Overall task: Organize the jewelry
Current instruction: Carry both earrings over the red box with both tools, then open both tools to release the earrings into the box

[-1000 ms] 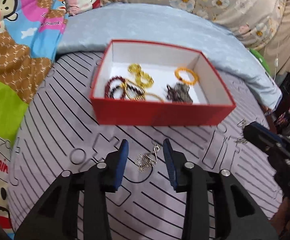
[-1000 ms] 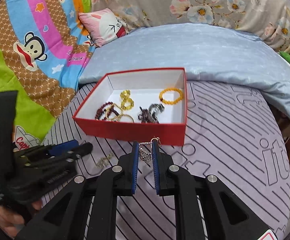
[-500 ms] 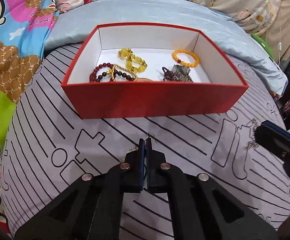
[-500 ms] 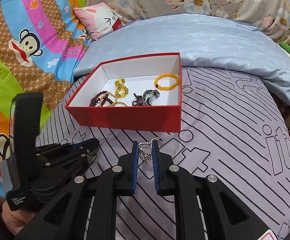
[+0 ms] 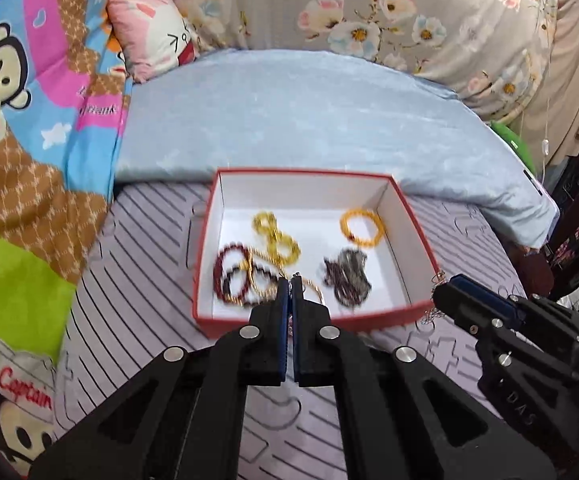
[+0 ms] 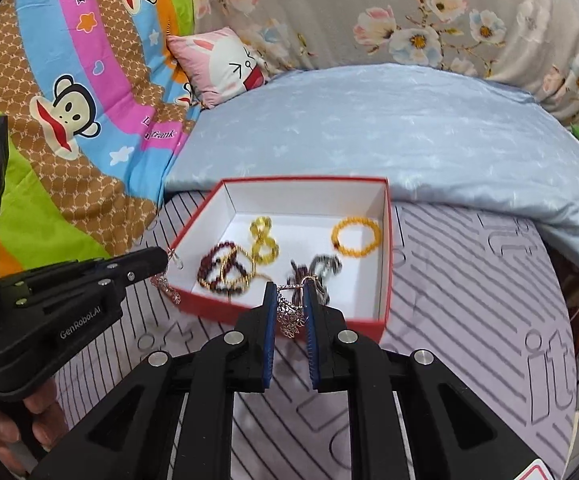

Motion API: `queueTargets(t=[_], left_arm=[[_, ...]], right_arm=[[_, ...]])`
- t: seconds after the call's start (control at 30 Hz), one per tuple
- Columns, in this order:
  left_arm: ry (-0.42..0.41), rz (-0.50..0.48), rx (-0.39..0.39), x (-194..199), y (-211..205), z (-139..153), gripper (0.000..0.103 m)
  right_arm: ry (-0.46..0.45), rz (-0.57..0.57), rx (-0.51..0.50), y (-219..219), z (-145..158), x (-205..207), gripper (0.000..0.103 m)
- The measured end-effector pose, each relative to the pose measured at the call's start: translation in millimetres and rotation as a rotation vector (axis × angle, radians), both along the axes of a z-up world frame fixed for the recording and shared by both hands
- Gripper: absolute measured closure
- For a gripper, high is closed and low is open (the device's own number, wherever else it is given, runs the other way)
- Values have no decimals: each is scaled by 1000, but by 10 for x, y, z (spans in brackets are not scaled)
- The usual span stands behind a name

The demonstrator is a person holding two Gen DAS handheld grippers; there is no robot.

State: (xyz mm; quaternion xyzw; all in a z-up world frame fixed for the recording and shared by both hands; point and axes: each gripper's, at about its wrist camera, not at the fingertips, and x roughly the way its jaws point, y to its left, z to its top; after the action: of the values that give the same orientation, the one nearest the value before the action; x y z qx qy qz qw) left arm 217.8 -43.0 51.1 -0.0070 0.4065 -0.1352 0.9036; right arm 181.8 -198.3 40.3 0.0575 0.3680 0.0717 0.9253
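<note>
Both pictures are bright, with soft, even light and only faint shadows. The edges bend round like a fishbowl, and the corners go black. The beads in the red box (image 5: pixel 417 240) look smeared in the middle of both views. There is no glare.

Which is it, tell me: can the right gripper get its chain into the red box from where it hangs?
Probably yes. The right gripper holds its chain at the red box's near wall, the top is open, and the left gripper is off at the far left corner.
</note>
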Motion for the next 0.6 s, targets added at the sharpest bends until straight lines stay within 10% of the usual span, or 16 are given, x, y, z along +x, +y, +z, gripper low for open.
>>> queueTargets(t=[0.6], left_arm=[[35,145,124,858,-107,-408,102]], right_arm=[[37,-4,-56,87,-176,883,90]])
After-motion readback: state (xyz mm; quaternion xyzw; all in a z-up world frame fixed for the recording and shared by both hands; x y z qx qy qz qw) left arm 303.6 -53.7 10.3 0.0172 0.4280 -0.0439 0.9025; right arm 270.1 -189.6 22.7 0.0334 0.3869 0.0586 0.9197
